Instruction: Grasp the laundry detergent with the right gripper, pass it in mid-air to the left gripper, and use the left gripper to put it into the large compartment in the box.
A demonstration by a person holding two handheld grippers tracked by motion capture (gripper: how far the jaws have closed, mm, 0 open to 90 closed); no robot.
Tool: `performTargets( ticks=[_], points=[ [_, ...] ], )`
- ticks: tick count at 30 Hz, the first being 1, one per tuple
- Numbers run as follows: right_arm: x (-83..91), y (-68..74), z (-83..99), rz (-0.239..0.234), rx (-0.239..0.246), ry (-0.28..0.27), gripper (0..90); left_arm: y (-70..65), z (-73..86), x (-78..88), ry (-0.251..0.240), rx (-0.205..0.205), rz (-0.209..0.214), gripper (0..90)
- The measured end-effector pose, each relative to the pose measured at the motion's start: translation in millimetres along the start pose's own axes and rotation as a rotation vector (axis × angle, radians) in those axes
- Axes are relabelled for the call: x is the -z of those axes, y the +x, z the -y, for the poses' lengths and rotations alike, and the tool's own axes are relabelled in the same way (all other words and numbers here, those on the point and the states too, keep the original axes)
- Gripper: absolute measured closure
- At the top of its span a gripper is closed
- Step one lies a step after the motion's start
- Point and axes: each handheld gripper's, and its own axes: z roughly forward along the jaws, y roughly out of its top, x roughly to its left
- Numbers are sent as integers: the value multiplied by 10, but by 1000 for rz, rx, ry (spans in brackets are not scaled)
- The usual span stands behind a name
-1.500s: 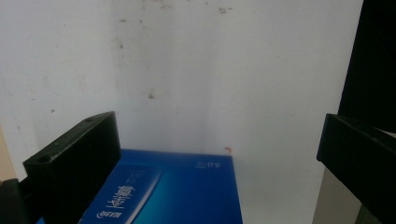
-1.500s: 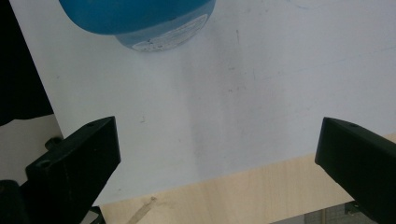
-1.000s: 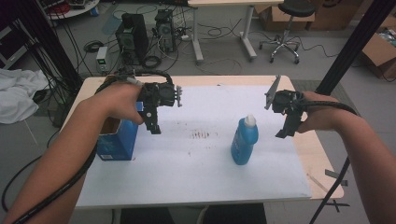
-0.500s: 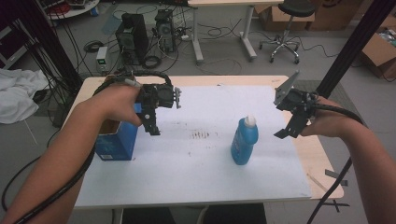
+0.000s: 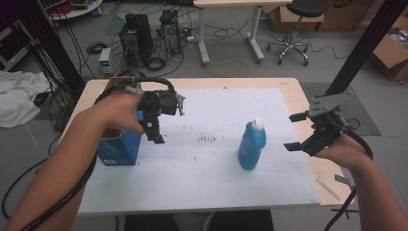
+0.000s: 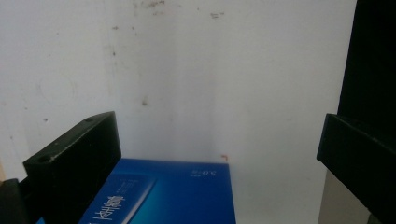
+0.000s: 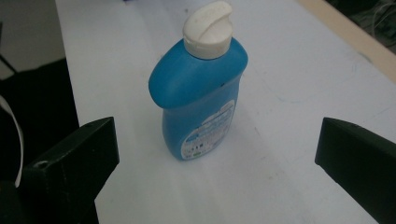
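Fingers spread wide on both grippers; blue bottle stands untouched.

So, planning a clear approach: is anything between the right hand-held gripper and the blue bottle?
Nothing: in the right gripper view, only bare white table cover separates the open right hand-held gripper from the upright blue bottle.

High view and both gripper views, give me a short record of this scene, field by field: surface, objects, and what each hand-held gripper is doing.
surface: white sheet on a wooden table
bottle: blue bottle, white cap, upright, touched by nothing
box: blue box at the sheet's left edge
left hand-held gripper: open, above the box
right hand-held gripper: open, right of the bottle, apart from it
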Motion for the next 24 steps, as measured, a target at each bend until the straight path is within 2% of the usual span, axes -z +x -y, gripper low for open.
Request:
performTargets(
  ticks=[4,7,12,13,15,16,17,18,20,24],
  points=[
    [5,98,185,46,-33,-95,0,-25,4,-24,-9,-5,5,1],
    [-11,153,267,67,-51,-123,0,-39,1,-41,-12,-11,4,1],
    [-57,341,417,132,-79,-179,0,-53,-13,-58,-24,-25,2,1],
    [-72,424,467,170,-93,-196,0,-54,-16,-62,-26,-26,3,1],
    [-79,455,486,185,-101,-204,0,-56,-23,-72,-31,-31,2,1],
    [-101,544,532,235,-127,-226,0,-59,-35,-82,-35,-38,4,1],
    [-101,544,532,235,-127,-226,0,-59,-35,-82,-35,-38,4,1],
    [-134,642,581,290,-166,-244,0,-63,-41,-96,-45,-43,6,1],
    [-175,736,620,340,-186,-251,0,-67,-46,-111,-45,-47,8,1],
    [-289,896,696,405,-241,-254,0,-71,-52,-132,-44,-51,8,1]
  ],
)
